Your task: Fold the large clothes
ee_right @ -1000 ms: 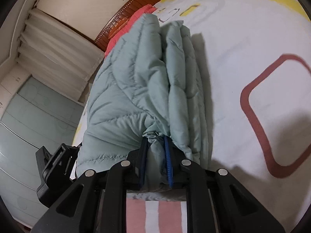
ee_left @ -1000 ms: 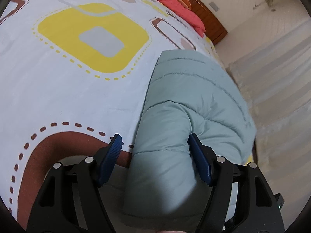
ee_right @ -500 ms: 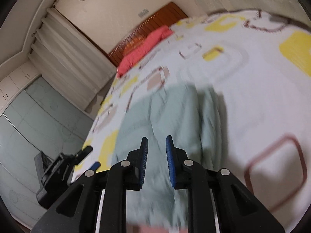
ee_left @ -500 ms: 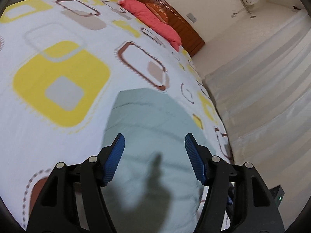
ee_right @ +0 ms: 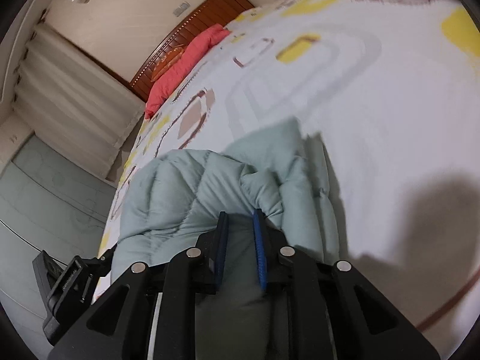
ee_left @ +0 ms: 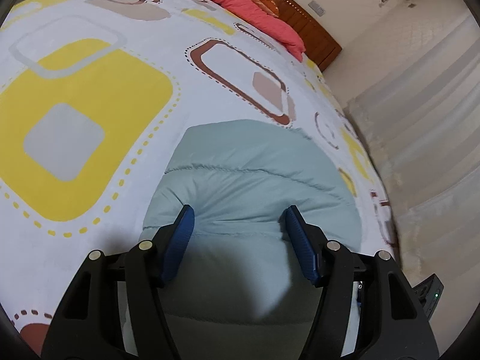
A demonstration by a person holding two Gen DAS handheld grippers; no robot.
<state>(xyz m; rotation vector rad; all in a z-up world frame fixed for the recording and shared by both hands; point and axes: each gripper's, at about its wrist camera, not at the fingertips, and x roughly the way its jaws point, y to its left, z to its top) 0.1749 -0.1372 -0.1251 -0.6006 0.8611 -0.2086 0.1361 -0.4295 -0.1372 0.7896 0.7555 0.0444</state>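
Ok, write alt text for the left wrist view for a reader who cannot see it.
A folded pale green puffer jacket lies on a bed's patterned white sheet, its near end between the blue pads of the left tongs, which stand apart on either side of it. A red pillow and wooden headboard sit at the far end.

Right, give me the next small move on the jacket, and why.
Probably close the left gripper on the jacket. Its jaws, just narrowed, stand wide with padding between them, not pinched, while the right gripper has just closed on a gathered fold. Both likely need a hold before another fold.
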